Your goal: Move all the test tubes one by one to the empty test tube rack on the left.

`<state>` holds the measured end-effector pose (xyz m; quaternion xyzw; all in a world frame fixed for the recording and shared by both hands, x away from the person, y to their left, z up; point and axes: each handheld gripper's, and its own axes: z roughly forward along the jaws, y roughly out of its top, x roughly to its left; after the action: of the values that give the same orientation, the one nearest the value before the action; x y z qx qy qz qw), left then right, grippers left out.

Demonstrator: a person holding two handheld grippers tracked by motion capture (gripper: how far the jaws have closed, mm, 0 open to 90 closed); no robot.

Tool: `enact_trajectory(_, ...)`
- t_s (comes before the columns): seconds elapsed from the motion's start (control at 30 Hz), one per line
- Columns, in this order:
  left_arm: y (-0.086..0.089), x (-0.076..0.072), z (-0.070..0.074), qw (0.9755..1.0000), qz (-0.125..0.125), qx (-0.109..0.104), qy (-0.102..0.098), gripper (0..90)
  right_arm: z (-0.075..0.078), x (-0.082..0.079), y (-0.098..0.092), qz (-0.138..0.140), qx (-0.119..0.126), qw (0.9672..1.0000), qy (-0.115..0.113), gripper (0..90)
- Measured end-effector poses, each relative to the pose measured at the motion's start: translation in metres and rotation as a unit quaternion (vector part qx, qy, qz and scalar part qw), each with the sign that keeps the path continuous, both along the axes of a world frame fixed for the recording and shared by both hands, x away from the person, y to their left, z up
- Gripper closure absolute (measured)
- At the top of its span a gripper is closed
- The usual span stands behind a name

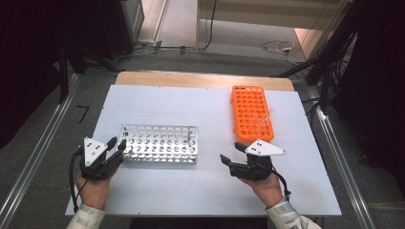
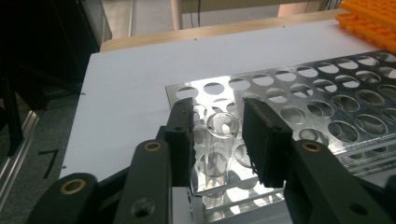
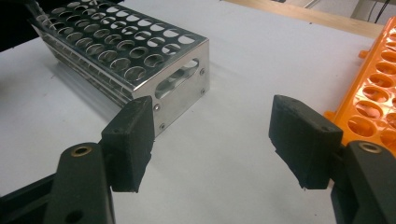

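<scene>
Done: glass tube [image 2: 222, 140] stands in the metal rack's [image 1: 160, 143] near-left corner hole
My left gripper [image 2: 219, 135]: jaws parted, straddling the tube, not pressing
My right gripper [image 3: 215, 140]: wide open, empty, right of that rack
Left: remaining tubes in the orange rack [image 1: 251, 112]

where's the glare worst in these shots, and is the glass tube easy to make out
Left gripper view: bright glare off the metal rack top, yet the clear tube between the left gripper jaws reads fairly well. High view: soft and low in detail. Right gripper view: mild sheen on the rack's end plate.
</scene>
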<state>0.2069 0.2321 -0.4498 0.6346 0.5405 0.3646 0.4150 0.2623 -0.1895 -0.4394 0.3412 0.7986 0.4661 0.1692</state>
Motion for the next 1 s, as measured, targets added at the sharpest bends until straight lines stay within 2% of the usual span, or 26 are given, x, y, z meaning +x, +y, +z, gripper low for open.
enact_trajectory(0.1, 0.001, -0.003, 0.002, 0.9999, 0.007, -0.004, -0.006, 49.8, 0.001, 0.000, -0.003, -0.005, 0.000, 1.0000, 0.000, 29.7)
enact_trajectory(0.23, -0.002, -0.009, 0.009, 0.9994, 0.015, -0.018, -0.026, 35.8, 0.002, 0.001, -0.012, -0.018, 0.003, 0.9998, -0.001, 29.7)
enact_trajectory(0.3, -0.007, -0.013, 0.013, 0.9990, 0.005, -0.032, -0.032, 29.8, 0.003, 0.002, -0.017, -0.027, 0.003, 0.9996, -0.001, 29.7)
enact_trajectory(0.4, -0.015, -0.017, 0.017, 0.9985, -0.016, -0.040, -0.034, 27.6, 0.002, 0.005, -0.025, -0.045, 0.004, 0.9990, 0.001, 29.7)
enact_trajectory(0.57, -0.025, -0.018, 0.018, 0.9972, -0.046, -0.054, -0.024, 26.1, -0.002, 0.013, -0.036, -0.074, -0.004, 0.9972, 0.002, 29.8)
enact_trajectory(0.77, -0.029, -0.018, 0.016, 0.9968, -0.057, -0.052, -0.019, 25.3, -0.006, 0.023, -0.048, -0.106, -0.008, 0.9943, 0.002, 30.3)
enact_trajectory(1.0, -0.035, -0.017, 0.015, 0.9962, -0.071, -0.050, -0.011, 21.7, -0.013, 0.037, -0.058, -0.147, -0.024, 0.9889, -0.002, 33.8)
